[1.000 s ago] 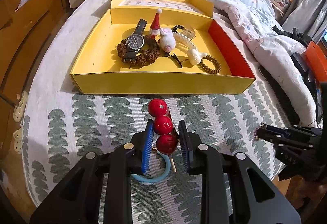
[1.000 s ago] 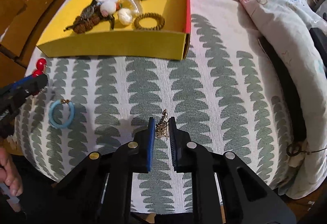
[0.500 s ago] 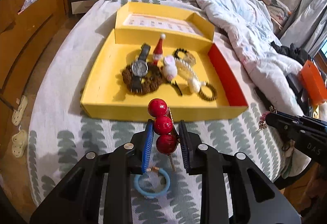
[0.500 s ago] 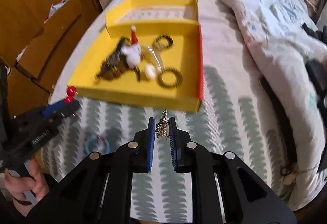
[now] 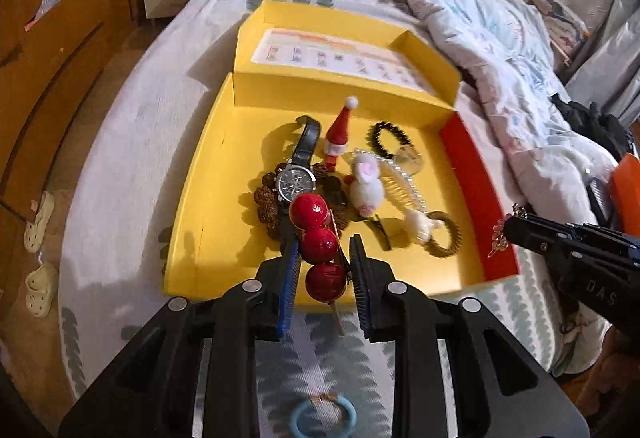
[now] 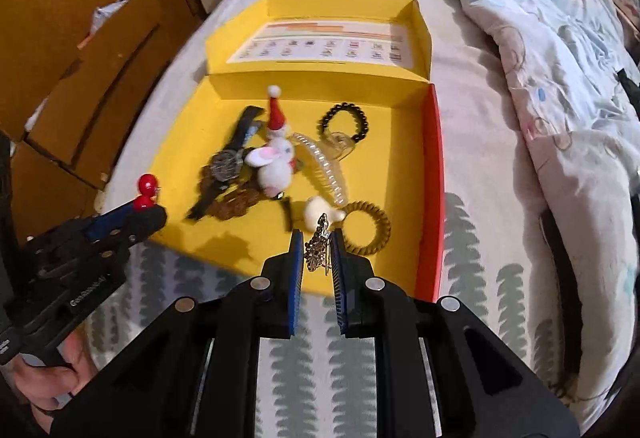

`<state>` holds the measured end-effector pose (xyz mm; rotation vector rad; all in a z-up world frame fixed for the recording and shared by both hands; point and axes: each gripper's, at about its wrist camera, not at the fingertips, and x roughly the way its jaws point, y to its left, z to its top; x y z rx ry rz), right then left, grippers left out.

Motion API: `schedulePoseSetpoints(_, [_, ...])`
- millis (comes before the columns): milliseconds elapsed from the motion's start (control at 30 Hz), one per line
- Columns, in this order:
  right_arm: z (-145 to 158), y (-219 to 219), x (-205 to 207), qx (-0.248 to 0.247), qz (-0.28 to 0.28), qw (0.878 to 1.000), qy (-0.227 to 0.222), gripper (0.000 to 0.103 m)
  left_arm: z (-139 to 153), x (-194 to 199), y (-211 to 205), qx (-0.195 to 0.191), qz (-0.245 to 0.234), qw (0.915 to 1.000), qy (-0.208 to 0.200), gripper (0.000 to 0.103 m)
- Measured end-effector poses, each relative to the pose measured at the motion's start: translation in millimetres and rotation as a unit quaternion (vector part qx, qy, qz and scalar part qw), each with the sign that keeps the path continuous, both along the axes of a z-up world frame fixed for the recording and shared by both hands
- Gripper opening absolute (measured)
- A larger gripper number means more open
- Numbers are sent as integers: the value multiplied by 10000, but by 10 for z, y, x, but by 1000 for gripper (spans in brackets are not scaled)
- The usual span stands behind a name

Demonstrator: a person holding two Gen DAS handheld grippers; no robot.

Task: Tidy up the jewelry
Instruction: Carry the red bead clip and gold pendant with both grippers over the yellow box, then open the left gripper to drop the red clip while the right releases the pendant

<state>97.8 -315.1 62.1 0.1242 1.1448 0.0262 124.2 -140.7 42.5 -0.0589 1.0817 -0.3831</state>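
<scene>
My left gripper (image 5: 324,242) is shut on a hair stick with three red balls (image 5: 318,242), held over the near wall of the yellow box (image 5: 208,198). My right gripper (image 6: 316,238) is shut on a small gold chain ornament (image 6: 318,248), just above the box's near edge (image 6: 240,262). Inside the box lie a black watch (image 5: 298,174), a brown bead bracelet (image 5: 266,198), a Santa hat clip (image 5: 340,130), a white plush rabbit (image 6: 274,162), a clear hair claw (image 6: 322,162), a black bead bracelet (image 6: 344,118) and a brown spiral hair tie (image 6: 368,226). A blue ring (image 5: 322,418) lies on the bedspread below my left gripper.
The box sits on a bed with a leaf-patterned cover (image 6: 300,378). A rumpled quilt (image 6: 540,38) fills the right side. Wooden cabinets (image 6: 80,18) stand at the left, with slippers (image 5: 38,214) on the floor. A hand (image 6: 52,382) holds the left gripper.
Both grippers have travelled forward from over the bedspread to the box's near edge, each still gripping its item. The blue ring has dropped toward the bottom of the left wrist view.
</scene>
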Motion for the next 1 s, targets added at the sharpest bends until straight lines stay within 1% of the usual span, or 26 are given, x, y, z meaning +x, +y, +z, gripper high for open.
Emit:
schedulePoseSetpoints(100, [-102,-60,131,-96,-90,9999,66,15,-148,109,-43,15,-28,9999,147,25])
schedulePoseSetpoints(167, [-192,-97,202,11,-94,9999,129,15,-246,176,-80,70,-52,9997,206,25])
schedulePoseSetpoints(233, [-270,-119,254,-82,-132,9998,134,15,-320,231,-92,146,-76,9996,225,25])
schedulePoseSetpoints(300, [-370,-149,335,-7,-168,9995,259,15,-379,288,-85,181,-34,9994,279,25])
schedulePoseSetpoints(333, [-402,-159,369,-54,-201,9993,303,15,-405,319,-79,163,-30,9994,308,25])
schedulePoseSetpoints(367, [-413,-160,394,-111,-232,9993,285,15,-424,348,-72,171,-7,9993,319,25])
schedulePoseSetpoints(433, [-443,-156,431,-7,-191,9994,298,15,-431,390,-55,190,40,9993,313,25])
schedulePoseSetpoints(533, [-435,-164,467,-119,-276,9992,265,15,-423,443,-27,200,84,9994,260,25])
schedulePoseSetpoints(633, [-447,-188,496,-154,-317,9992,209,15,-448,477,-8,453,171,9987,182,26])
schedulePoseSetpoints(700, [-494,-207,538,-216,-368,9987,264,15,-486,502,22,583,252,9978,184,26])
schedulePoseSetpoints(900, [-608,-215,622,-388,-460,9977,320,15,-560,557,84,762,305,9964,223,26])
schedulePoseSetpoints(1000, [-648,-226,654,-459,-500,9971,335,15,-601,591,94,774,304,9961,285,26])
